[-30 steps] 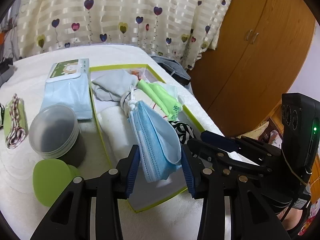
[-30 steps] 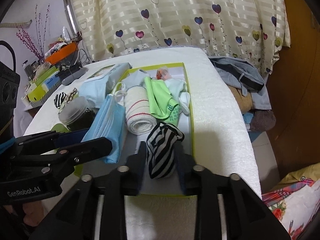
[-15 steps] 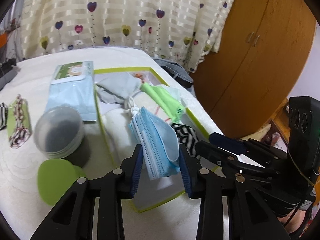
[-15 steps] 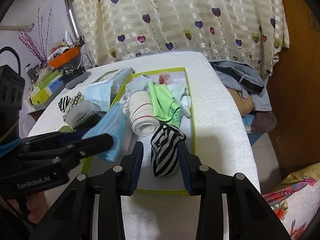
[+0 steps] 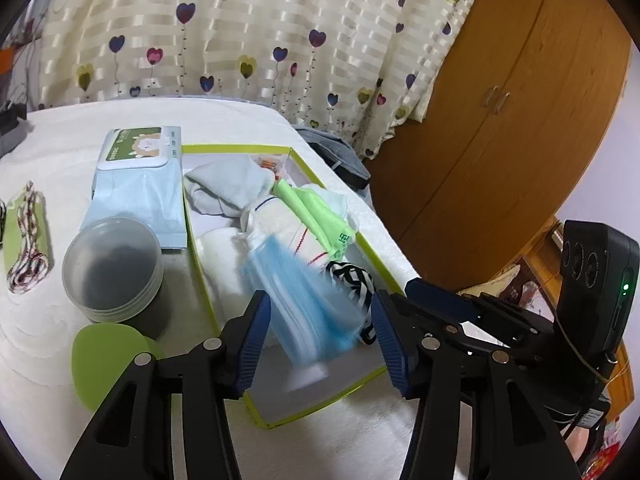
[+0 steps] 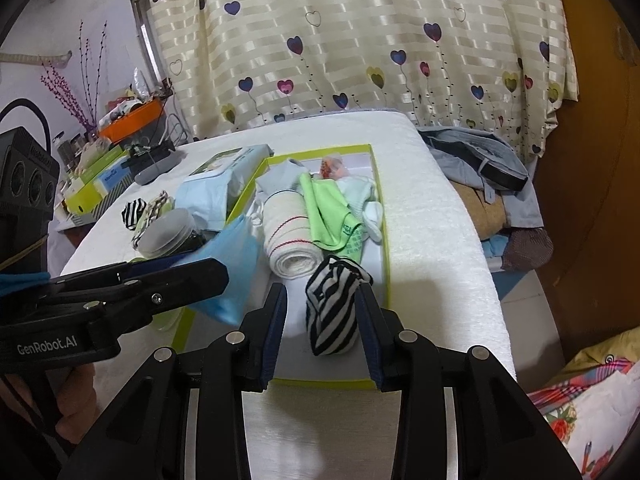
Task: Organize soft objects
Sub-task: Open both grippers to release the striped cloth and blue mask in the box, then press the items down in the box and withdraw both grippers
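A green-rimmed box [image 5: 362, 242] [image 6: 383, 236] on the white table holds a grey cloth [image 5: 224, 190], a rolled white towel [image 6: 290, 236], a green cloth [image 6: 330, 212] and pale socks [image 6: 366, 200]. My left gripper [image 5: 320, 332] is open; the stack of blue face masks [image 5: 308, 300] [image 6: 234, 268] is blurred between its jaws, dropping into the box. My right gripper [image 6: 322, 320] is open around a black-and-white striped sock [image 6: 332, 312] [image 5: 352, 278], which rests on the box floor.
Left of the box lie a wipes pack [image 5: 138, 184], a lidded grey jar [image 5: 114, 266], a green lid [image 5: 110, 354] and a patterned cloth [image 5: 28, 240]. Clothes [image 6: 480, 164] hang off the table's right side. Clutter and an orange tray [image 6: 130, 120] stand far left.
Both grippers opened. The masks slipped free of the left jaws and are falling into the box. The striped sock was let go and settled in the box's near end.
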### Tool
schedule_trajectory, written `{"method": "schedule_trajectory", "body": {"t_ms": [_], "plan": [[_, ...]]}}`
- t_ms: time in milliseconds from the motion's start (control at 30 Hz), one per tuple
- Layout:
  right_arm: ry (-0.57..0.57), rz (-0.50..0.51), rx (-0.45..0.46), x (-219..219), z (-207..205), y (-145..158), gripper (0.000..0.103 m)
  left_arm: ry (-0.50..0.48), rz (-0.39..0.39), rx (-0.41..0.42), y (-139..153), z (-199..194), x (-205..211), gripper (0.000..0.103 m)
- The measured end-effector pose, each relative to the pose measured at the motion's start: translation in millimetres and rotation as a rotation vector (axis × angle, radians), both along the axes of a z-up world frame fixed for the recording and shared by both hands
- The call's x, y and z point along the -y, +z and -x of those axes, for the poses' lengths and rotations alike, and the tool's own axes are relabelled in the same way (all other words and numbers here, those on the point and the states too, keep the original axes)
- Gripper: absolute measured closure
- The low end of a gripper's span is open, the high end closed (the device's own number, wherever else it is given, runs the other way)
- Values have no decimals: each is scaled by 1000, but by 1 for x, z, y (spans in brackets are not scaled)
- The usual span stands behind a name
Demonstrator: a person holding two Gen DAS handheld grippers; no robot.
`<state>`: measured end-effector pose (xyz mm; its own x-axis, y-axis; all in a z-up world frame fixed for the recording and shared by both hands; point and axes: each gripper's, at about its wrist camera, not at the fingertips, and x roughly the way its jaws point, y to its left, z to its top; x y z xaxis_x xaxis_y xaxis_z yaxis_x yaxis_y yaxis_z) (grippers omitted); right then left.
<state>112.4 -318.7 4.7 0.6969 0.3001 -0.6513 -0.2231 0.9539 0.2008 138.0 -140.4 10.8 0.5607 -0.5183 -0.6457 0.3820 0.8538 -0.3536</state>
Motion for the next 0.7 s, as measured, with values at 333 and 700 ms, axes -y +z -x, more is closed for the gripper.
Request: {"method": "schedule_trajectory", "body": {"t_ms": [333,700], "plan": [[5,3,7,-3,2,3,66,-4,13,25,7,7,-7,48],[125,-32,101,-31,17,18,68,126,17,78,28,15,-47,48]]}}
